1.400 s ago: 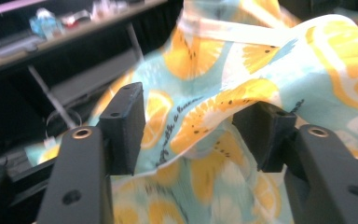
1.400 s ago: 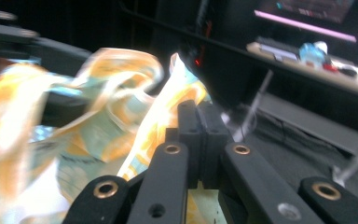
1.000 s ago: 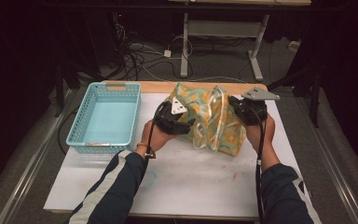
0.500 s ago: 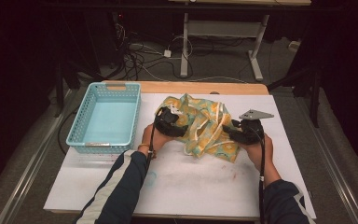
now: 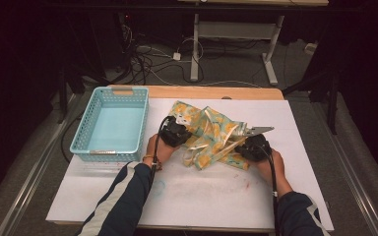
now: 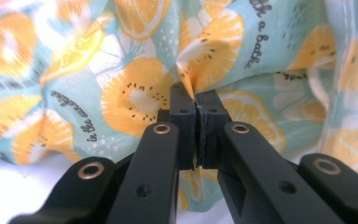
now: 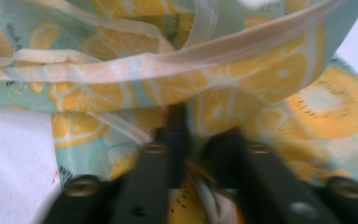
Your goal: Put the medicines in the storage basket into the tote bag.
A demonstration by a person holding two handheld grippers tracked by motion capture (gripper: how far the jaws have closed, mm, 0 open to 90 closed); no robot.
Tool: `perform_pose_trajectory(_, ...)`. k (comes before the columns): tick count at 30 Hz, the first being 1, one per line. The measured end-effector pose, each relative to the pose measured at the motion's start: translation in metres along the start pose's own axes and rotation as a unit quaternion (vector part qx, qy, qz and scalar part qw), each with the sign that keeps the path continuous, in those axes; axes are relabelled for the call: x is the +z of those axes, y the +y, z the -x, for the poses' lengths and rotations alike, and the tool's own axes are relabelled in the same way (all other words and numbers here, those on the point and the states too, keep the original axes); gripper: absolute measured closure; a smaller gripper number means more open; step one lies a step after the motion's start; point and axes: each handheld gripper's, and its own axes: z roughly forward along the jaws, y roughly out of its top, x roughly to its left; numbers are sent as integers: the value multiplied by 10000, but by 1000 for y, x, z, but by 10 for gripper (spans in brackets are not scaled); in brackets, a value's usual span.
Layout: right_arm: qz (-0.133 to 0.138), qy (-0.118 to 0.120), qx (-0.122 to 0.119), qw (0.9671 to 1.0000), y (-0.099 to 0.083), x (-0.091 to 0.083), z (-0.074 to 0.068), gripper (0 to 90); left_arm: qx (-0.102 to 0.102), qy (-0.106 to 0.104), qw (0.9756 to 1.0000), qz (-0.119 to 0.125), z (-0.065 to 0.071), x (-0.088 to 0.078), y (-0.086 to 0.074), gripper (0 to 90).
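Observation:
A crumpled cloth (image 5: 211,129) printed with yellow citrus slices on pale blue, with cream straps, lies on the white board (image 5: 216,196). My left gripper (image 5: 182,130) sits at the cloth's left edge. In the left gripper view its jaws (image 6: 196,100) have just closed and pinch a fold of the cloth (image 6: 130,93). My right gripper (image 5: 239,145) rests at the cloth's lower right edge. Its jaws (image 7: 193,122) have also just closed, and cloth (image 7: 270,88) is bunched between them in a blurred picture.
A light blue plastic basket (image 5: 109,153) stands to the left of the cloth, close to my left hand. The board lies on a wooden table (image 5: 202,92). Cables (image 5: 147,59) and a desk frame (image 5: 236,34) are on the dark floor beyond.
Both hands have come down towards the board, and the cloth, held up and bunched before, now lies lower and more spread out. Both grippers have moved in on its edges.

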Motion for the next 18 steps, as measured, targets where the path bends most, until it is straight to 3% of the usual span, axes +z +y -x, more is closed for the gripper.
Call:
perform_pose_trajectory(3,435,-70,34,9990,10,-22,2,897,-28,23,9996,282,3,-20,5,858)
perform_pose_trajectory(8,1038,-312,10,9941,33,-65,5,899,60,53,9978,653,11,-51,17,859)
perform_pose_trajectory(13,1544,-625,-154,9859,70,-114,3,900,15,61,9942,1072,15,-81,29,859)
perform_pose_trajectory(18,1843,-913,-369,9779,99,-145,-3,900,110,56,9905,1368,20,-107,43,861)
